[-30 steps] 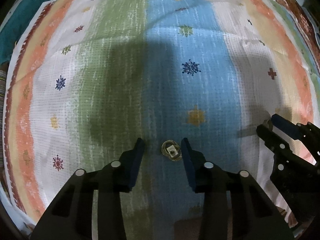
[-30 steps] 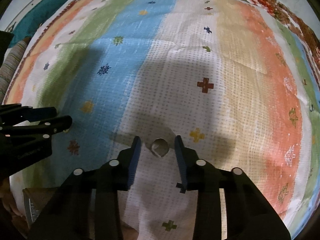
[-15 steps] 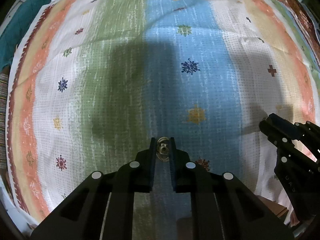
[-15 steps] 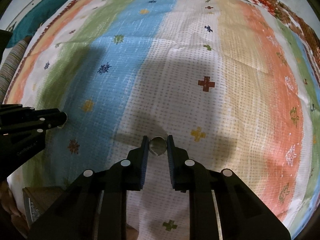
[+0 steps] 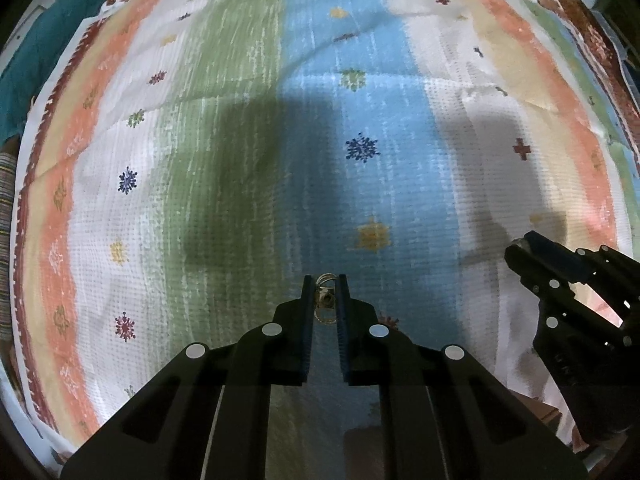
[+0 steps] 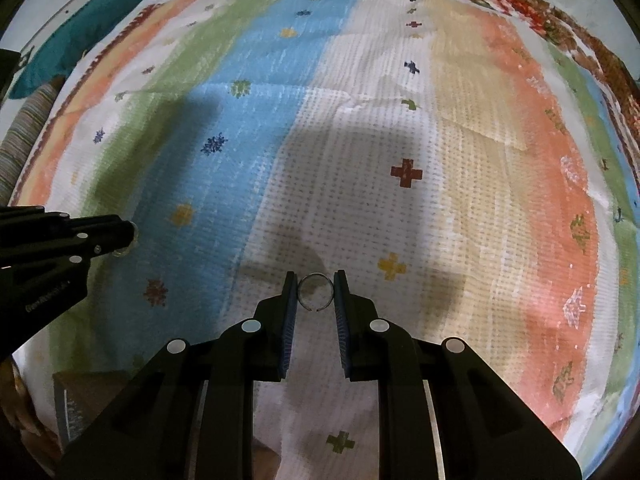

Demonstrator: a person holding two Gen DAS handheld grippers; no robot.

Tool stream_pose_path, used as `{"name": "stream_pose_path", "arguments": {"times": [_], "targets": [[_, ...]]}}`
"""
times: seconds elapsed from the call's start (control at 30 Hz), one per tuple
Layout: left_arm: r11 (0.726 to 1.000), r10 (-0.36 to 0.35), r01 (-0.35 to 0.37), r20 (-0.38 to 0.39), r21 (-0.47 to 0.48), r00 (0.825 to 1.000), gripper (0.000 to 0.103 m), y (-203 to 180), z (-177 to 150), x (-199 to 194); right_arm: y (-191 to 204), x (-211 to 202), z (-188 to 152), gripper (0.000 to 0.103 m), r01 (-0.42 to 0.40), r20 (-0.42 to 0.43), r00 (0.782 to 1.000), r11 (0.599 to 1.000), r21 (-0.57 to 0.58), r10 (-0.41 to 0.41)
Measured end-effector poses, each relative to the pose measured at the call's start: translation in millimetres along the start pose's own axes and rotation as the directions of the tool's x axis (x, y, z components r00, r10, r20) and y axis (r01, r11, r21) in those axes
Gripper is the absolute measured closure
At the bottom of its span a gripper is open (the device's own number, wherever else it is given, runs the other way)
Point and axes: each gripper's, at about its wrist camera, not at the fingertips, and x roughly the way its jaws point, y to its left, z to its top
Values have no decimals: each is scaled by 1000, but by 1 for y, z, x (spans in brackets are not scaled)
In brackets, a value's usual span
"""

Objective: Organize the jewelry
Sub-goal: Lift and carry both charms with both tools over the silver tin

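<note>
Left gripper — fingers drawn together on a small gold ornament, held over the blue band of the striped cloth. The piece showed a wire loop at the top and a round setting below; its sides were covered by the finger pads, and its kind could not be made out.

Right gripper — clamped on a thin silver ring, open at its lower edge, the band pressed between both pads above the white band of the cloth. Whether the ring rested on the fabric or hung clear of it could not be told.

In the left wrist view the right gripper entered from the right edge, its body cut off by the frame. A teal cushion lay at the far left corner, half out of frame. A brown box, in shadow, sat partly behind the gripper body at lower left.
</note>
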Motion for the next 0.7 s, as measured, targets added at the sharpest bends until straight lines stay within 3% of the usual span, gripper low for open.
{"name": "stream_pose_path", "arguments": {"times": [0.7], "targets": [[999, -44, 40, 160, 26, 986, 93, -13, -30, -62, 9, -62, -18, 84, -35, 118, 992, 999, 19, 33]]}}
